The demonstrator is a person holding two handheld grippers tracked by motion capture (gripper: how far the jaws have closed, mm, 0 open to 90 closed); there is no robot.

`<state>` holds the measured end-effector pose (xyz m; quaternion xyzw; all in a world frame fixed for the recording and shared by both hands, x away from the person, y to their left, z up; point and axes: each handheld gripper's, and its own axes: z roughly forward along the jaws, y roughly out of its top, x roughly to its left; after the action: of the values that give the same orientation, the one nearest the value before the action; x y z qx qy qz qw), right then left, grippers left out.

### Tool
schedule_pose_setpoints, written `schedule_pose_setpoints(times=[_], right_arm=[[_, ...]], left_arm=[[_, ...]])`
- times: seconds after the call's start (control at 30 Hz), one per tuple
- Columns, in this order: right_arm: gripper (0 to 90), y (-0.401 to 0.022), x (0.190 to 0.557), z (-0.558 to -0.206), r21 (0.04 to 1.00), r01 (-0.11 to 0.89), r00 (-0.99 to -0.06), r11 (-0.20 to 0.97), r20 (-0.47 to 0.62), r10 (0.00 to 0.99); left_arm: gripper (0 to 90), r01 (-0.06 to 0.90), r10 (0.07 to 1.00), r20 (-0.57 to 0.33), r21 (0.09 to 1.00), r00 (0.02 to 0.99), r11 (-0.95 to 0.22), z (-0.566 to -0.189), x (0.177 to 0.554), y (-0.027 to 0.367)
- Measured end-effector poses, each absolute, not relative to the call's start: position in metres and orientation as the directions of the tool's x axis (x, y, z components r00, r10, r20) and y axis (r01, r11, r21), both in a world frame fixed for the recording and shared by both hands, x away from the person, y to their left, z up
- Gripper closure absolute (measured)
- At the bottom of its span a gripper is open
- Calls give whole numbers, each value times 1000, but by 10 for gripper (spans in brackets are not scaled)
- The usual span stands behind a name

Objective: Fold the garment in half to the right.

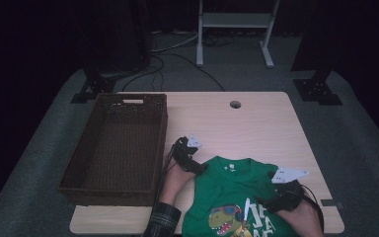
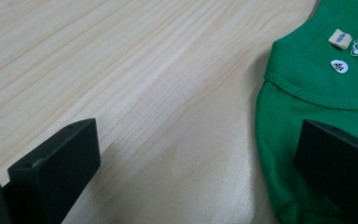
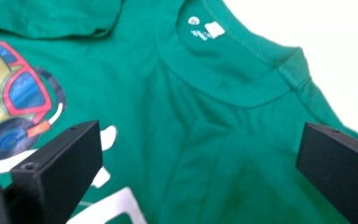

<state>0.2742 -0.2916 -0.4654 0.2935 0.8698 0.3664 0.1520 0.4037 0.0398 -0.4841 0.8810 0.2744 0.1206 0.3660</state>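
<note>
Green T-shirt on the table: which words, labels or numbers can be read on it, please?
Green cotton T-shirt with dinosaur print: large white chest letters, cut off by the picture edge and a hand, not readable.
Small cream neck label: too blurred to read.
White marks printed inside the collar: too small to read.

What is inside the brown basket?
The brown basket looks empty: in the high view its woven floor shows bare. The near wall hides a strip of the bottom along that side, so something small and flat there could not be seen. The green shirt lies beside it on the table.
</note>
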Motion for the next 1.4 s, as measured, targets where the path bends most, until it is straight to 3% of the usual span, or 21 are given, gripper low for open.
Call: schedule_pose_setpoints(times=[1.4], right_arm=[[0,-286,342,-433,730,376,-796,571,-61,602]], left_arm=[[0,396,572,11,711,820,-581,-484,404,40]])
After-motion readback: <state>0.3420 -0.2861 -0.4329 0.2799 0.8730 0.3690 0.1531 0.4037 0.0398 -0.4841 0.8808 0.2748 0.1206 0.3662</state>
